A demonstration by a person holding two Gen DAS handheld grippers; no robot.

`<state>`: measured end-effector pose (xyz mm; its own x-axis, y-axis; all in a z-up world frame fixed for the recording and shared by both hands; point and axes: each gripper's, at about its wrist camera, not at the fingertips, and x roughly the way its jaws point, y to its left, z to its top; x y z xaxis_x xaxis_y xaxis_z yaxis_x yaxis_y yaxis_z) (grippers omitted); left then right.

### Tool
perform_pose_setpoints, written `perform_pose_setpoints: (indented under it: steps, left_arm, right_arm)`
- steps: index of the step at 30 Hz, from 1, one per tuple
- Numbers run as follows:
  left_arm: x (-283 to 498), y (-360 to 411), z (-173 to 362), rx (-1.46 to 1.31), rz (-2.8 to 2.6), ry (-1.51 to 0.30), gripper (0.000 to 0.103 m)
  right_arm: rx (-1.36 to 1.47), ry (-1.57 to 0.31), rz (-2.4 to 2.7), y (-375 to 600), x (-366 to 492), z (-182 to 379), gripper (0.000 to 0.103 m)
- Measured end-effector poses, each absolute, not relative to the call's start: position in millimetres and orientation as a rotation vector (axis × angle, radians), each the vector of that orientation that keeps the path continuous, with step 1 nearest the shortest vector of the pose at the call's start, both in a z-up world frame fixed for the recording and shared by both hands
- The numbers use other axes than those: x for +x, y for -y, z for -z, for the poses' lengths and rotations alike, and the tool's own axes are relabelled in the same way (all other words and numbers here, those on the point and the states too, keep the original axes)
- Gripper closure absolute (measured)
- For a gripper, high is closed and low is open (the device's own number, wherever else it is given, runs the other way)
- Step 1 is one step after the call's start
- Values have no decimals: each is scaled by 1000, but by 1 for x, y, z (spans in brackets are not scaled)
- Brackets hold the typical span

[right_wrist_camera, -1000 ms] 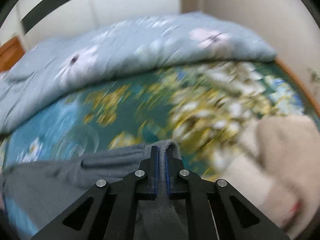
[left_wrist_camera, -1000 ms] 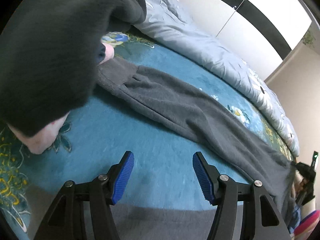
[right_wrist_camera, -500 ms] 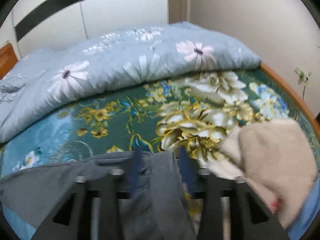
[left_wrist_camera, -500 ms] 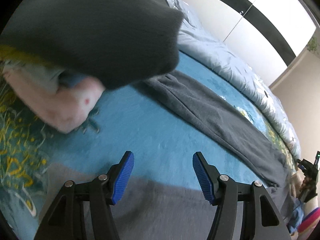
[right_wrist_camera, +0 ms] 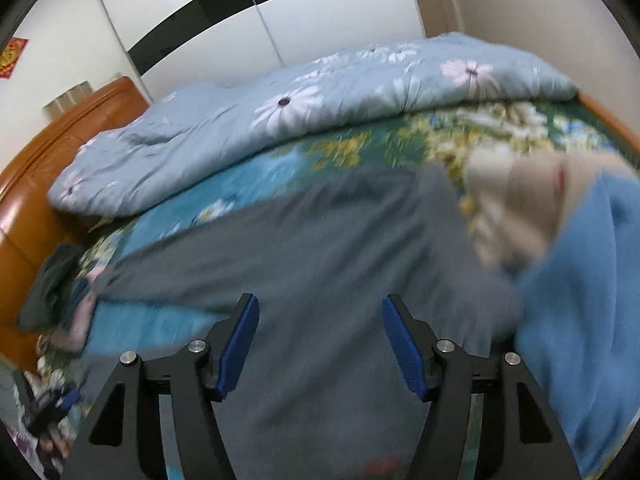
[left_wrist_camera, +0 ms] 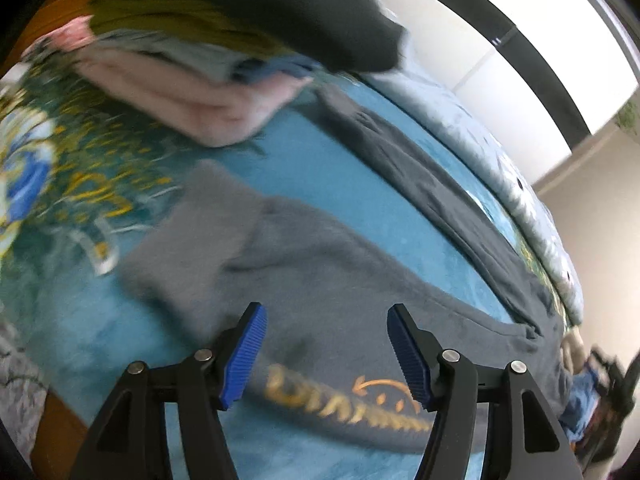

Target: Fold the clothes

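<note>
Left wrist view: left gripper (left_wrist_camera: 323, 354) wide, nothing between pads, above grey trousers (left_wrist_camera: 320, 280) spread flat on bed (left_wrist_camera: 340, 184), gold lettering near waist. Right wrist view: right gripper (right_wrist_camera: 318, 350) jaws just opened wide, empty, over same trousers (right_wrist_camera: 304, 240) (view blurred). Folded pile (left_wrist_camera: 192, 92) lies beyond trouser cuff, quilt (right_wrist_camera: 280, 112) along far side. Judgement: fabric soft, limp, light, will sag and drag; best pinched at hem or waistband edge, both ends together.

Grey trousers (left_wrist_camera: 320, 280) — gold lettering (left_wrist_camera: 352, 404)
</note>
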<state>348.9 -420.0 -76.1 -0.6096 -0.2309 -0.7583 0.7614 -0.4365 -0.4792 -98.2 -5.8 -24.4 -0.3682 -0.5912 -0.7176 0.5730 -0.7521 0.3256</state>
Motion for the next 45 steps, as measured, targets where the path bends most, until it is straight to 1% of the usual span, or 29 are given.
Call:
perform_pose_setpoints:
  steps: [2, 4, 7, 8, 9, 10, 11, 13, 15, 20, 24, 30, 31, 34, 35, 36, 37, 38, 39, 40, 41, 42, 45]
  left_arm:
    - [368, 423, 78, 781, 2042, -1158, 35]
    - [381, 426, 84, 756, 2035, -1227, 35]
    - [400, 425, 84, 703, 2023, -1273, 34]
    - [406, 422, 80, 658, 2034, -1262, 32]
    - [410, 422, 77, 628, 2042, -1256, 30]
    - [414, 423, 77, 613, 2036, -1257, 23]
    - [418, 424, 77, 599, 2030, -1257, 20]
    - [425, 427, 78, 579, 2014, -1264, 20]
    - [426, 430, 89, 596, 1987, -1318, 20]
    - [420, 432, 111, 626, 1961, -1410, 20]
    - [415, 434, 112, 612, 1980, -1380, 20]
    - [410, 439, 114, 577, 1989, -1378, 22]
    - [410, 440, 114, 573, 1991, -1375, 25]
    - [408, 443, 115, 572, 1993, -1377, 39]
    - [408, 445, 117, 572, 1990, -1388, 45]
    - [408, 446, 119, 567, 1985, -1400, 47]
    - [408, 447, 121, 562, 1982, -1413, 53]
    - [407, 449, 123, 563, 1980, -1426, 65]
    - [406, 450, 125, 570, 1979, -1438, 72]
    - [405, 451, 127, 577, 1978, -1451, 86]
    - [405, 452, 129, 583, 1978, -1463, 91]
    - [405, 453, 129, 579, 1983, -1473, 91]
    - [406, 454, 120, 518, 2025, -1496, 93]
  right_arm:
    - [1178, 60, 2118, -10, -83, 40, 37]
    - [1216, 103, 2117, -28, -71, 53, 37]
    - [1239, 216, 2143, -58, -57, 66, 37]
    - [1242, 250, 2147, -66, -53, 68, 36]
    - [1243, 283, 2151, -74, -50, 70, 28]
    - [1244, 300, 2160, -79, -47, 72, 23]
    - [1246, 314, 2164, -84, -45, 73, 21]
    - [1253, 340, 2170, -92, -42, 76, 20]
    - [1269, 366, 2172, -96, -41, 80, 17]
    - [1330, 437, 2179, -102, -41, 94, 16]
    - [1355, 510, 2169, -99, -46, 104, 16]
    - [1354, 642, 2125, -89, -57, 117, 16]
    - [1348, 654, 2114, -86, -59, 118, 16]
    - [1341, 684, 2092, -76, -64, 119, 17]
    - [1347, 691, 2085, -73, -66, 120, 21]
    - [1351, 698, 2074, -70, -68, 120, 32]
    - [1356, 700, 2064, -69, -68, 121, 40]
    - [1361, 692, 2058, -67, -69, 121, 57]
    - [1368, 684, 2051, -65, -70, 121, 72]
    - [1365, 687, 2042, -64, -71, 120, 78]
    - [1361, 690, 2033, -63, -72, 119, 85]
    - [1358, 693, 2023, -63, -73, 118, 89]
    - [1296, 728, 1994, -65, -76, 106, 91]
